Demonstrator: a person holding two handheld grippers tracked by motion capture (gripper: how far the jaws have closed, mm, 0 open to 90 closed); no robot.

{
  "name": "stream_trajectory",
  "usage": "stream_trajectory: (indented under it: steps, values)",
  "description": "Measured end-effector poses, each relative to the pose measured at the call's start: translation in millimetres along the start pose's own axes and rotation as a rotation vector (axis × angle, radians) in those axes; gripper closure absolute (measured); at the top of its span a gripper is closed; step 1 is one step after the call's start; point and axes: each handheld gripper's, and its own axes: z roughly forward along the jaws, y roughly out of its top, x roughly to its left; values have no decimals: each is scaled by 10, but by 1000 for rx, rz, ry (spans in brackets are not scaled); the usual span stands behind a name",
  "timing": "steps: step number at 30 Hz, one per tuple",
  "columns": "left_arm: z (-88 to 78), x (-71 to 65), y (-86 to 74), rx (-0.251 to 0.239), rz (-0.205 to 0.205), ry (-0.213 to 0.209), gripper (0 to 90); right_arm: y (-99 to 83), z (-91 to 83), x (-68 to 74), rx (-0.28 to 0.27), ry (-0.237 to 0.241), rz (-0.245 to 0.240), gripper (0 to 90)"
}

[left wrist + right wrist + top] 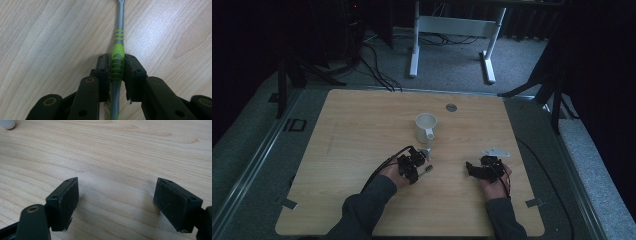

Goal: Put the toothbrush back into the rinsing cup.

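Note:
A slim grey handle with green grip rings [119, 32] lies on the wooden table [352, 130], and its far end [428, 169] pokes out toward the middle. My left gripper [117, 61] is shut on the green part, jaws pressed to both sides. In the high view the left gripper [418, 168] sits just below a white mug [426, 127]. My right gripper [116, 192] is open, its pads [68, 200] wide apart over bare wood, nothing between them. In the high view the right gripper [471, 167] rests at the right, pointing left.
A small grey disc [451, 107] is set into the table behind the mug. Tape marks [287, 202] lie near the front corners. A white desk frame [452, 30] and cables stand on the floor beyond the far edge.

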Motion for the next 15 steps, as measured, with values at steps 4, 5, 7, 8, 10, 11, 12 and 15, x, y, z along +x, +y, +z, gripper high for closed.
stream_trajectory:
  steps: [4, 5, 7, 8, 10, 11, 12, 15]
  values:
    - [0, -4, -2, 1, 7, 4, 772, 0, 0, 0, 0, 0, 0, 200]
    - [0, -4, -2, 1, 7, 4, 776, 0, 0, 0, 0, 0, 0, 200]
    - [-1, -15, -5, 4, 15, 5, 782, 0, 0, 0, 0, 0, 0, 200]
    - [-3, -18, -6, 4, 17, 8, 785, 0, 0, 0, 0, 0, 0, 200]
    - [-10, -20, -9, 4, 19, 14, 787, 0, 0, 0, 0, 0, 0, 200]
    - [-17, -20, -11, -1, 18, 14, 788, 0, 0, 1, 0, 0, 1, 200]
    - [-28, -17, -13, -5, 18, 16, 788, 0, 0, 0, 0, 0, 0, 200]
    - [-65, -11, -25, -21, 12, 11, 789, 0, 0, 0, 0, 0, 0, 200]
